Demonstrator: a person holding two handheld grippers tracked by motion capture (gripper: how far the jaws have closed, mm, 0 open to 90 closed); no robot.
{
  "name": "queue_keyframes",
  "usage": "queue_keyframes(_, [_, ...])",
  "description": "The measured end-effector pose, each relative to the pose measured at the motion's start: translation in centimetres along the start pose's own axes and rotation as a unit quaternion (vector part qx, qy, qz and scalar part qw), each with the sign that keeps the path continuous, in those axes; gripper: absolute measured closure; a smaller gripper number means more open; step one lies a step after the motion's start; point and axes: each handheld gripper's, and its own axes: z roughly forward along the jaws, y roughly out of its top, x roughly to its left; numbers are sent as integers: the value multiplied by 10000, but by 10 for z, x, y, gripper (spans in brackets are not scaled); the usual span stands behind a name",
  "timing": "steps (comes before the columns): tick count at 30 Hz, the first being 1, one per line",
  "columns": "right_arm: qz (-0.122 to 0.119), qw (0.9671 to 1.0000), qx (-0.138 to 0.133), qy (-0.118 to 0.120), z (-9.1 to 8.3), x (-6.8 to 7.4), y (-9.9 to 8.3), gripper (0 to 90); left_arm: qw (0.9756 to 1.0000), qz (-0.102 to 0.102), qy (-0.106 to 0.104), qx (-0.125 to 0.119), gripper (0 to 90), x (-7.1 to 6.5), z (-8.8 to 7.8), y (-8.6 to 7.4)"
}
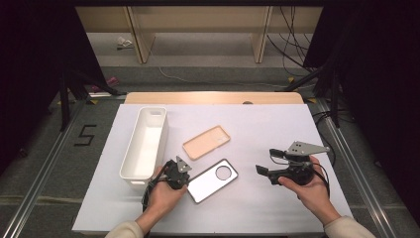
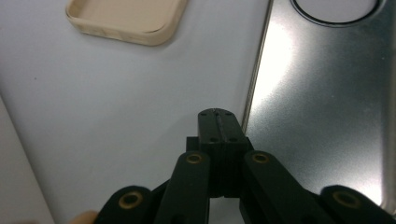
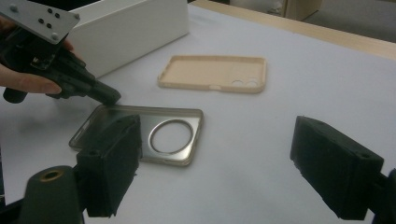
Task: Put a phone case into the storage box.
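The glossy grey phone case (image 1: 213,180) (thin, light, probably slippery and slightly flexible) lies flat on the tabletop (image 1: 277,208), best pinched at its rim, the left tool (image 2: 218,122) closed and empty beside it, the right tool (image 3: 215,168) wide open.

Both grippers matte black plastic. Left gripper (image 2: 218,116) has brass-coloured pivot pins on its linkage arms and small screws at the tip. Right gripper (image 1: 264,170) carries a grey three-cornered plate (image 1: 307,148) with holes and blocky black pads (image 3: 334,165). Black cables trail. Cream sleeves (image 1: 346,228) at wrists.
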Motion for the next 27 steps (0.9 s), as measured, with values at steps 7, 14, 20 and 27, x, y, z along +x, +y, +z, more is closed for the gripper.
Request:
queue_keyframes(7, [4, 10000, 16, -8, 0, 0, 0, 177, 9996, 36, -286, 75, 899, -14, -5, -2])
queue_keyframes(14, [7, 10000, 18, -10, 0, 0, 0, 177, 9986, 96, -511, 104, 899, -24, -7, -2])
queue_keyframes(20, [12, 10000, 22, -8, 1, 0, 0, 177, 9976, 139, -674, 102, 899, -32, -7, 0])
queue_keyframes(27, [12, 10000, 31, -4, 1, 0, 0, 177, 9965, 183, -812, 82, 898, -41, -7, 2])
